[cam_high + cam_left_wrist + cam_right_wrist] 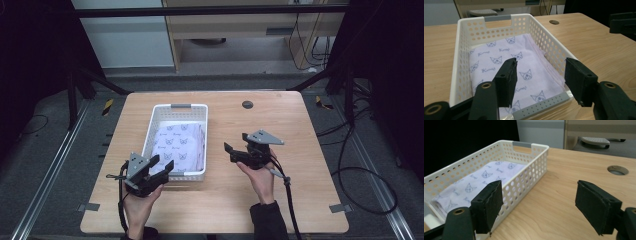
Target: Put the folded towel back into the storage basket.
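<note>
A: Folded cloth [181,144] lying flat in the basket [150,131], printed with little cat faces, nearly filling the floor from wall to wall.

B: And the tools?

A: Left gripper [161,166] hovering at the near end of the basket, jaws spread wide, nothing between them. From the left gripper view, one jaw over the cloth [506,65], the other out past the near right corner of the basket [461,60]. Right gripper [229,150] over bare table [280,200] to the right of the basket, jaws likewise apart and empty. No contact with cloth or basket from either.

B: Handling?

A: Soft and light, by the look of it. Limp too, so likely to sag and unfold if lifted by one corner. Not fragile, not slippery; fabric should bite well against those dark pads.

B: Where to grip?

A: Probably at the stacked pink-edged layers along the right side, seen close to the wall in the left gripper view. Pinching all layers together there should keep the fold. Otherwise two near corners, one per gripper, to lift it flat.

B: Risks?

A: Tight fit against the perforated walls, so little room for a jaw to slip down beside the cloth. Could catch the basket [537,161] rim and drag the light plastic along. Could also snag only the top layer.
</note>
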